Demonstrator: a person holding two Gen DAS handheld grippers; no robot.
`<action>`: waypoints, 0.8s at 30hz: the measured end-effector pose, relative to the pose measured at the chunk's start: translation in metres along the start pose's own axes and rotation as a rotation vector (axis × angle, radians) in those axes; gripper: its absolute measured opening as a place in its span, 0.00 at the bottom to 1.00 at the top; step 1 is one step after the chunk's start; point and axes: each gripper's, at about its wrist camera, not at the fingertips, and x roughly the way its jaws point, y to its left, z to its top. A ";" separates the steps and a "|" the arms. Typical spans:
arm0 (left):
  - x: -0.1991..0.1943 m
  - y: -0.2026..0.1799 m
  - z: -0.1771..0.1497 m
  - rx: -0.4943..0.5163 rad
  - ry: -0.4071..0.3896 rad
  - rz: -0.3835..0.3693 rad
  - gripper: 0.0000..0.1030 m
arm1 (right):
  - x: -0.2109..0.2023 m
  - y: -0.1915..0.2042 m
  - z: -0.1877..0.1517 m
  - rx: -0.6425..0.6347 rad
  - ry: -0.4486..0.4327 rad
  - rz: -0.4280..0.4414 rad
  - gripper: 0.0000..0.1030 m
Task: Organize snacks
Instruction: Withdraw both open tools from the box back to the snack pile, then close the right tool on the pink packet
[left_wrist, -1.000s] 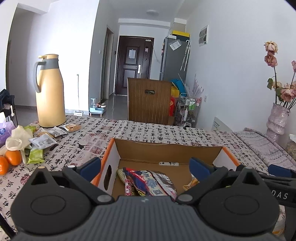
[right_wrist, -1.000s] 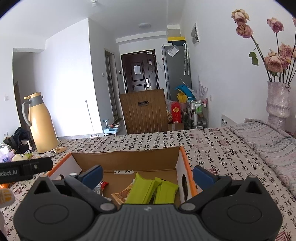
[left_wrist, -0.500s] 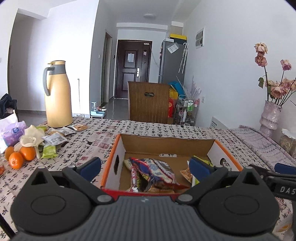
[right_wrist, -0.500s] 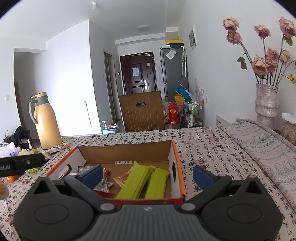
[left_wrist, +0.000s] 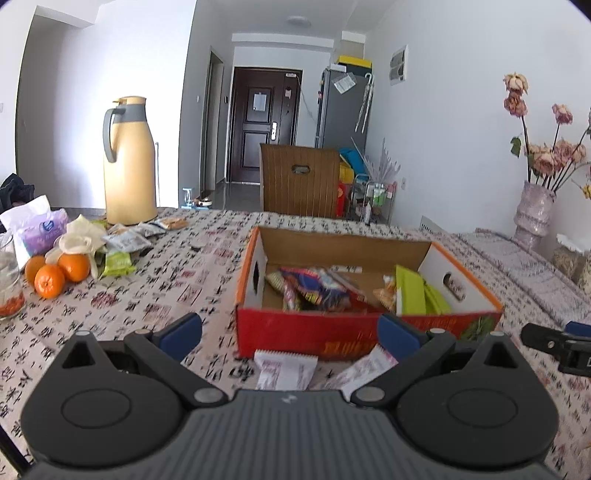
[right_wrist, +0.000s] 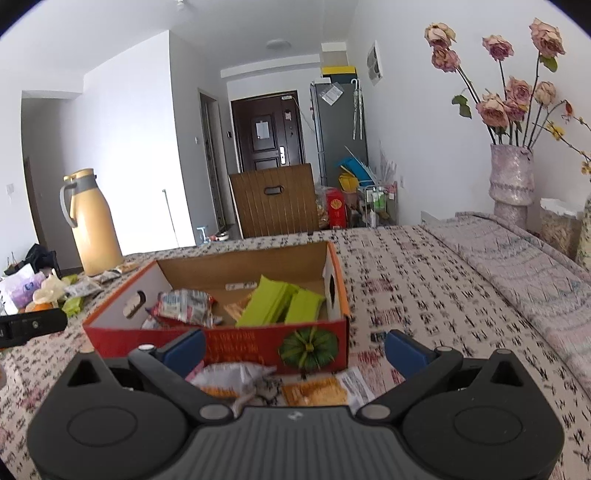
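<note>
Matt cardboard box (left_wrist: 332, 336) holds glossy plastic snack packets (left_wrist: 317, 288) on printed cloth tablecloth (left_wrist: 177, 280).

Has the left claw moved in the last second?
Yes. The left claw has pulled back from the box: earlier it was over the box's inside, now the near red wall shows.

So the cardboard box (left_wrist: 354, 332) sits mid-table (left_wrist: 177, 280), snack packets (left_wrist: 317, 288) piled inside it. A couple more packets (left_wrist: 284, 369) lie on the table right in front of the box. Off to the left there's oranges (left_wrist: 55, 273), with a thermos jug (left_wrist: 127, 162) behind them. Vase of flowers (right_wrist: 511, 177) far right.
</note>
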 end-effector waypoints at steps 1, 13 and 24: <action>-0.001 0.002 -0.004 0.004 0.005 0.001 1.00 | -0.002 -0.001 -0.004 -0.005 0.005 -0.009 1.00; -0.005 0.009 -0.043 -0.002 0.105 -0.019 1.00 | -0.010 -0.009 -0.060 -0.036 0.154 -0.026 0.99; -0.004 0.004 -0.058 0.005 0.155 -0.024 1.00 | 0.002 -0.007 -0.079 -0.055 0.211 -0.027 0.69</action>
